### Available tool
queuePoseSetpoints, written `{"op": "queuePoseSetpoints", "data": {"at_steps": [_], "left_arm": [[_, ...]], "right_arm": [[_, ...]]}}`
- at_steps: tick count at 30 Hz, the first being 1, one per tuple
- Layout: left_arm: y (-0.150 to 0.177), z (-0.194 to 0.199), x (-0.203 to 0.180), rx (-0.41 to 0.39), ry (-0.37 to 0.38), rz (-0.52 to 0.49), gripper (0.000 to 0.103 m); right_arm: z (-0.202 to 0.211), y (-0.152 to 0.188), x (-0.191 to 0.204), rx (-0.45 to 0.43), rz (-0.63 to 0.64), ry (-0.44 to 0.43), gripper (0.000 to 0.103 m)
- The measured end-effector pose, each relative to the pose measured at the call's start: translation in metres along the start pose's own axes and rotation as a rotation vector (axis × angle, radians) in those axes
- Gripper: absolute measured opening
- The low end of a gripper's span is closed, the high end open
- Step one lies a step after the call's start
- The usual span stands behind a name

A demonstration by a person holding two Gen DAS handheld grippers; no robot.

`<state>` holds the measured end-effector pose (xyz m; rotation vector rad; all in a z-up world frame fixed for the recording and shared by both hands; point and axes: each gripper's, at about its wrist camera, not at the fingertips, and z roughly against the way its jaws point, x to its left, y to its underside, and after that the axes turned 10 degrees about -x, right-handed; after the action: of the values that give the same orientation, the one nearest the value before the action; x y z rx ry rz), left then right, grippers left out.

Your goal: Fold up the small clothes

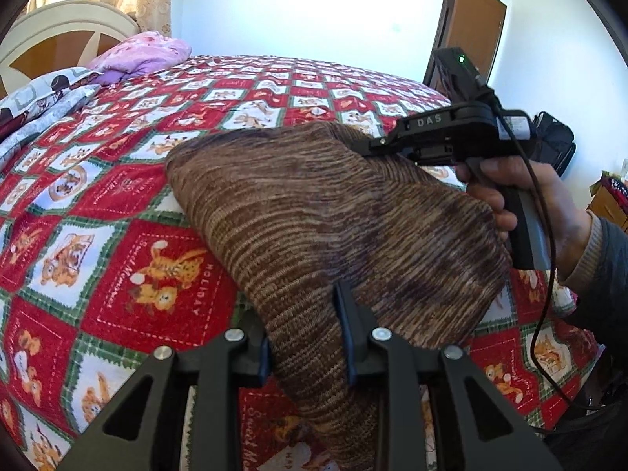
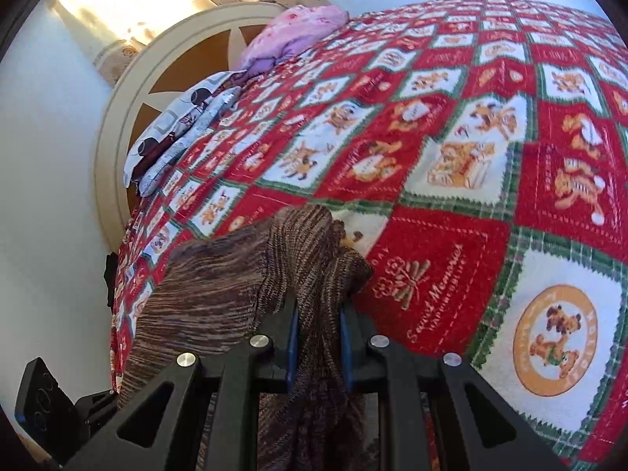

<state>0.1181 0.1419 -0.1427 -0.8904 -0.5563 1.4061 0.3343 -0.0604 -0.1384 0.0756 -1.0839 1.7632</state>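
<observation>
Because we pinch the brown knit garment (image 1: 314, 212) with both tools, the left gripper (image 1: 306, 337) clamped on its near edge and the right gripper (image 2: 316, 333) on a bunched corner, it hangs spread just above the red holiday bedspread (image 1: 129, 204), likely ready to lay flat for folding. Beyond the garment lie pillows (image 1: 43, 98) beside the headboard (image 2: 129, 90), with a wooden door (image 1: 471, 23) beyond the bedspread's far corner.

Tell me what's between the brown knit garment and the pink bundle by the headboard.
Only bare red patterned bedspread lies between brown knit garment and pink bundle, in the left wrist view.
</observation>
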Motion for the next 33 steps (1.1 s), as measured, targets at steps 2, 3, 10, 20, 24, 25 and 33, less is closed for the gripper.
{"op": "queuePoseSetpoints", "data": {"at_steps": [2, 3, 10, 20, 24, 25, 33], "left_arm": [[0.0, 0.001, 0.0, -0.005, 0.001, 0.008, 0.031], [0.0, 0.002, 0.0, -0.005, 0.0, 0.011, 0.033], [-0.015, 0.018, 0.002, -0.044, 0.014, 0.049, 0.038], [-0.019, 0.037, 0.023, -0.049, -0.059, 0.05, 0.051], [-0.029, 0.033, 0.032, -0.102, -0.122, 0.066, 0.07], [-0.028, 0.025, 0.032, -0.084, -0.142, 0.054, 0.07], [-0.001, -0.003, 0.049, -0.013, -0.188, 0.082, 0.086]], "right_arm": [[-0.002, 0.001, -0.002, 0.005, -0.009, -0.006, 0.019], [-0.002, 0.001, -0.003, 0.007, -0.021, -0.014, 0.02], [0.02, -0.001, -0.004, -0.023, -0.029, 0.009, 0.029], [0.081, 0.026, 0.062, -0.078, 0.136, -0.119, 0.033], [0.081, 0.047, 0.075, -0.023, 0.167, -0.157, 0.034], [0.081, 0.053, 0.077, -0.007, 0.173, -0.164, 0.034], [0.082, 0.083, 0.03, 0.0, 0.073, -0.09, 0.034]]}}
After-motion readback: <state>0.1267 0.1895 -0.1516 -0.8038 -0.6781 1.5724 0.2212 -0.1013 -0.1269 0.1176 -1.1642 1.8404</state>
